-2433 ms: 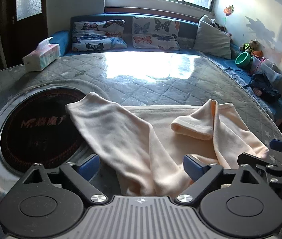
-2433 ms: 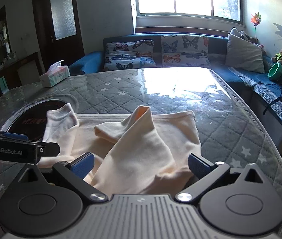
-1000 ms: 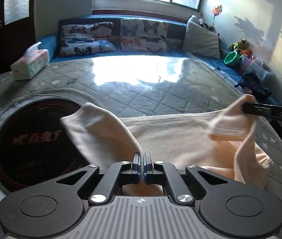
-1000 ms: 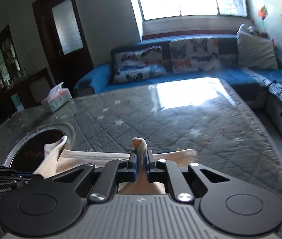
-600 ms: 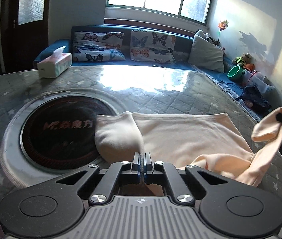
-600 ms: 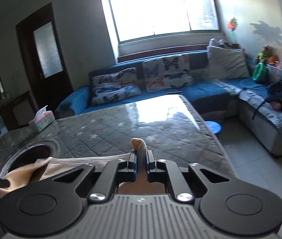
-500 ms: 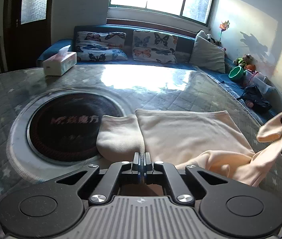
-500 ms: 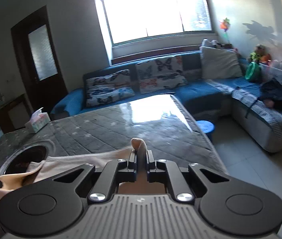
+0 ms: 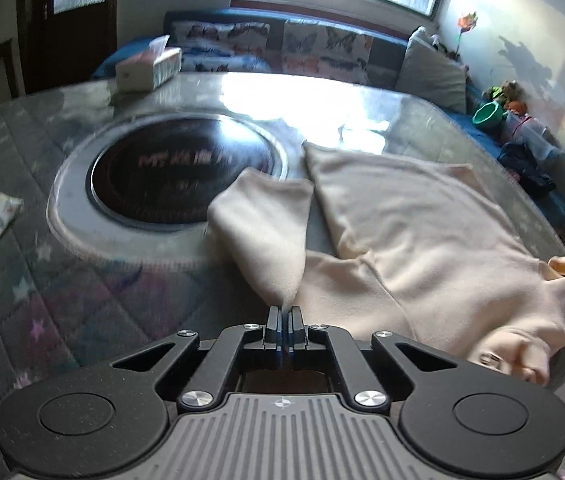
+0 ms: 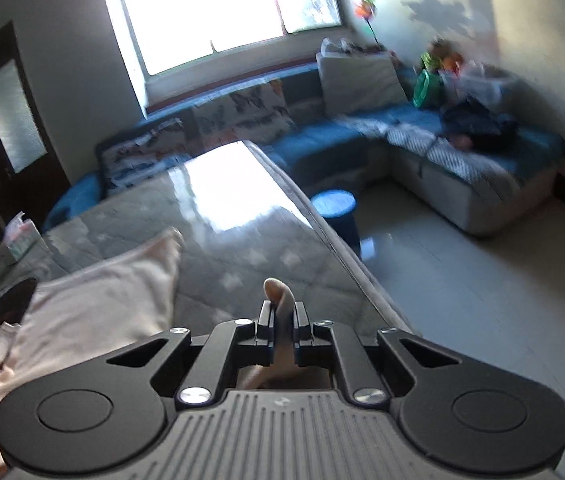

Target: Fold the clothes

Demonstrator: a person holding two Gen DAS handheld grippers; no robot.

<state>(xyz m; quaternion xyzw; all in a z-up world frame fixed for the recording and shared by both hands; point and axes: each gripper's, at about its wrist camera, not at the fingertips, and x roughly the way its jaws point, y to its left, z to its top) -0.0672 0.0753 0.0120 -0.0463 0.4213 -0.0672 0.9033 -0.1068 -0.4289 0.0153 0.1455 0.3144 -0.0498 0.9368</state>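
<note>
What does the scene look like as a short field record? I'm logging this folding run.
garment: cream long-sleeved top, spread on the quilted table
left gripper: shut on one sleeve
right gripper: shut on the other sleeve's cuff
also on table: tissue box, round black inset
fold: not yet made

We see quilted grey surface (image 9: pixel 62 312) with round black inset (image 9: pixel 178 172); tissue box (image 9: pixel 148 70) at far edge; blue sofa (image 10: pixel 362 140) with butterfly cushions (image 9: pixel 326 50); blue stool (image 10: pixel 336 210) on floor.
</note>
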